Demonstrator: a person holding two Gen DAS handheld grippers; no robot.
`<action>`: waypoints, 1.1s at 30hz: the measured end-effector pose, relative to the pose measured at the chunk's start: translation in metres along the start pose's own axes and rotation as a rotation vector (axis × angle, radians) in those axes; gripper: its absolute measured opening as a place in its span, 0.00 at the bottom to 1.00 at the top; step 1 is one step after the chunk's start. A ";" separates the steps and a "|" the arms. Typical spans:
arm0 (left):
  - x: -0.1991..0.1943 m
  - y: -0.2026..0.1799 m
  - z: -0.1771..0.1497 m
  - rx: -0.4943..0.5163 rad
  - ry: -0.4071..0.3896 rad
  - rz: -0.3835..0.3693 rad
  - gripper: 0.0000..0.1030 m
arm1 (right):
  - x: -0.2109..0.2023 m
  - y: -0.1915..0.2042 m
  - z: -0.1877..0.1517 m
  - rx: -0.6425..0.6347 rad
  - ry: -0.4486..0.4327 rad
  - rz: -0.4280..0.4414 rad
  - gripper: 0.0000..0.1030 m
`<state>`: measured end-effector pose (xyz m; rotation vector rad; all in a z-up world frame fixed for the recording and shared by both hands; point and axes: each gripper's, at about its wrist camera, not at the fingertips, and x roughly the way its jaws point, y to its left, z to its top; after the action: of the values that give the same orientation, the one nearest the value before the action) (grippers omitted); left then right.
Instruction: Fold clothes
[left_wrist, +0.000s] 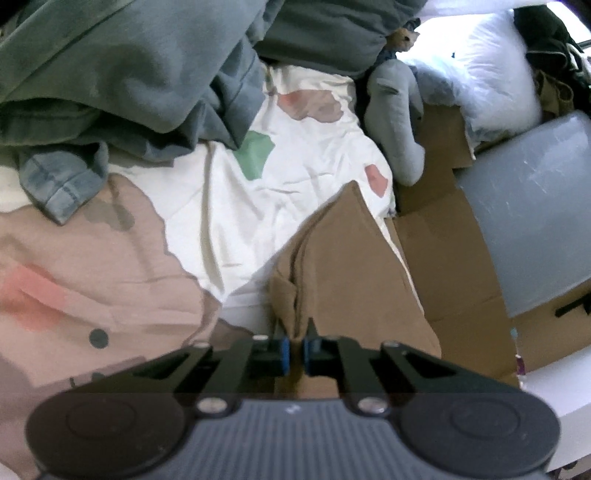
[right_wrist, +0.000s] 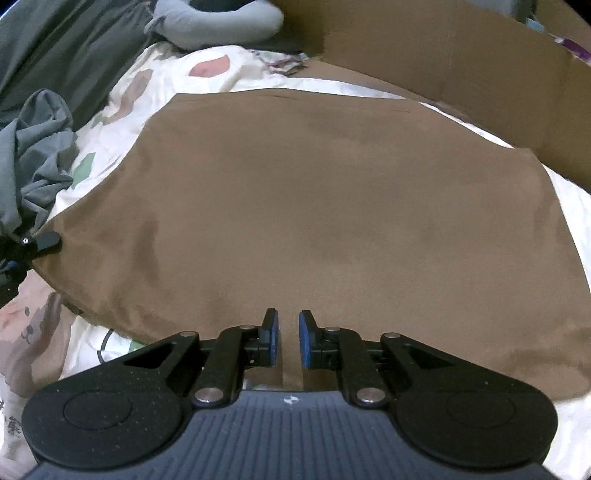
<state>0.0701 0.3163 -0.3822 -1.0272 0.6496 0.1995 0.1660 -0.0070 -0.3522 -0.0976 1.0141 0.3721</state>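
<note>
Left wrist view: left gripper (left_wrist: 295, 338) has its jaws drawn almost together on a bunched fold of the brown garment (left_wrist: 332, 266). Blue pads (left_wrist: 284, 350) press the cloth from both sides; grip confirmed. Garment runs forward from the fingertips and slightly right, ending in a pointed corner well ahead. Patterned bedsheet (left_wrist: 229, 206) lies under it and spreads ahead and to the left of the gripper. Grey-green clothes pile (left_wrist: 129, 74) sits far ahead-left, a denim cuff (left_wrist: 59, 184) at its near edge. Cardboard box (left_wrist: 443, 240) is to the right of the gripper, just beside the garment's edge. Grey sock (left_wrist: 395, 122) lies ahead-right, beyond the box flap. White pillow (left_wrist: 487, 74) and a grey plastic bin (left_wrist: 535, 206) are further right.

Right wrist view: right gripper (right_wrist: 288, 325) hovers low over the near hem of the brown garment (right_wrist: 314, 203), which lies spread flat directly ahead of the fingers. Jaws stand narrowly apart with brown cloth visible in the gap; cannot tell whether the pads (right_wrist: 304, 339) actually pinch it. Left gripper (right_wrist: 37, 242) shows far left of this gripper, at the garment's left corner. Cardboard box (right_wrist: 461, 74) stands ahead-right, past the garment. Grey sock (right_wrist: 221, 22) is far ahead-left. Crumpled grey cloth (right_wrist: 33, 155) sits left.
</note>
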 end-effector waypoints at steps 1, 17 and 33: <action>0.000 0.000 0.001 -0.002 0.006 -0.001 0.07 | -0.003 0.000 -0.004 0.007 -0.008 -0.008 0.16; 0.002 0.008 0.005 -0.043 0.034 0.025 0.06 | -0.013 -0.010 -0.027 0.090 -0.032 -0.053 0.06; 0.007 0.032 0.003 -0.141 0.060 0.021 0.06 | 0.043 -0.021 0.031 0.083 -0.015 -0.058 0.07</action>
<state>0.0629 0.3339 -0.4085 -1.1655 0.7083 0.2363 0.2186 -0.0074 -0.3739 -0.0489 1.0089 0.2774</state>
